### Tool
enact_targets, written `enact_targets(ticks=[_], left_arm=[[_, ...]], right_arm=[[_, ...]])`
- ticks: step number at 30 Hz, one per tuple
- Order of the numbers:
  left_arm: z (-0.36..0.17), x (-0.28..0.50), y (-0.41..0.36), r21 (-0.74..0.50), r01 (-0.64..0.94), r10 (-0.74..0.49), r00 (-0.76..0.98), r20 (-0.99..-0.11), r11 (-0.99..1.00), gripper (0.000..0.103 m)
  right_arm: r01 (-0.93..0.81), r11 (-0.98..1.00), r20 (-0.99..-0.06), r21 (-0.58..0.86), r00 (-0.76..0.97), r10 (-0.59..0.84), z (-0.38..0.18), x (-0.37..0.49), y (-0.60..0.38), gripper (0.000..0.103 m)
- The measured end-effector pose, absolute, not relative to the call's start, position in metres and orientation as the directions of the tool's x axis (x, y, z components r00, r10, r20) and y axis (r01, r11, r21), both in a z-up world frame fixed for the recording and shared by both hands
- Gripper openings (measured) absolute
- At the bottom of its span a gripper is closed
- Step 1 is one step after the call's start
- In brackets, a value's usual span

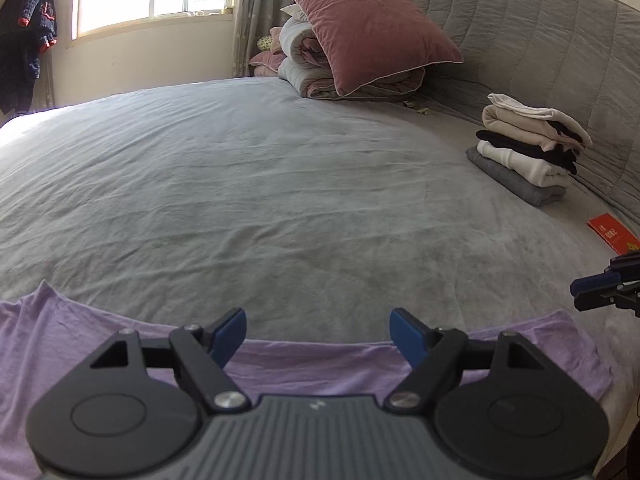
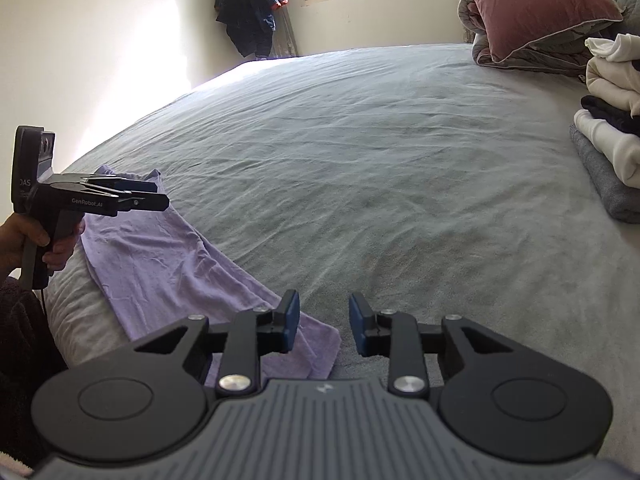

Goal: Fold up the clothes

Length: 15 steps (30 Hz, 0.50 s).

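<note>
We look along two hand-held tongs over a wide bed [image 1: 280, 184] covered in a grey sheet. A lilac garment [image 2: 168, 264] lies flat along the near edge of the bed, folded into a long strip.

In the left wrist view, our left tongs [image 1: 318, 332] stand wide apart and hold nothing. The lilac garment's far edge runs across just under the blue fingertips [image 1: 230, 334], and the cloth spreads out to both sides beneath the tongs' body. We cannot tell whether the tips touch the cloth. At the right rim of this view the right tongs [image 1: 600, 292] show only in part.

In the right wrist view, our right tongs [image 2: 324, 326] are moderately open and empty. The garment's near corner lies under the left-hand finger, while the right-hand finger sits over bare sheet. From there the strip runs away to the left, towards the left tongs [image 2: 154, 196], which hover above its far end, gripped by a person's hand [image 2: 36, 244].

Well apart from the garment, on the far right of the bed, sits a stack of folded clothes [image 1: 528, 148] in white, beige, black and grey. A pink pillow [image 1: 372, 28] leans on rolled bedding by the padded headboard [image 1: 560, 40]. A red packet [image 1: 612, 234] lies near the stack.
</note>
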<state>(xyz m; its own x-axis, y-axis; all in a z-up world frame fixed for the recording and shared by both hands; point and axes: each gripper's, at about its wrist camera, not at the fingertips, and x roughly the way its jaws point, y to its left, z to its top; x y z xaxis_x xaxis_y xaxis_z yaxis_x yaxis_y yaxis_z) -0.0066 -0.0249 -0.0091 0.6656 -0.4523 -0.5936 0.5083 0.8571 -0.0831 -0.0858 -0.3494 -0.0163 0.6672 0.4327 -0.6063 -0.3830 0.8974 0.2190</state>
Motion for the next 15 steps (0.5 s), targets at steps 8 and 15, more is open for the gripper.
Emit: enact_targets(ticks=[8, 15], left_arm=[[-0.017, -0.031, -0.053, -0.132, 0.588, -0.543, 0.608, -0.58, 0.798, 0.073], [-0.025, -0.042, -0.067, -0.161, 0.628, -0.595, 0.578, -0.558, 0.761, 0.071]], right_arm=[[-0.421, 0.883, -0.637, 0.206, 0.627, 0.448, -0.029, -0.088, -0.336, 0.021], [-0.41, 0.898, -0.626, 0.163, 0.66, 0.415, -0.019, -0.093, -0.331, 0.002]])
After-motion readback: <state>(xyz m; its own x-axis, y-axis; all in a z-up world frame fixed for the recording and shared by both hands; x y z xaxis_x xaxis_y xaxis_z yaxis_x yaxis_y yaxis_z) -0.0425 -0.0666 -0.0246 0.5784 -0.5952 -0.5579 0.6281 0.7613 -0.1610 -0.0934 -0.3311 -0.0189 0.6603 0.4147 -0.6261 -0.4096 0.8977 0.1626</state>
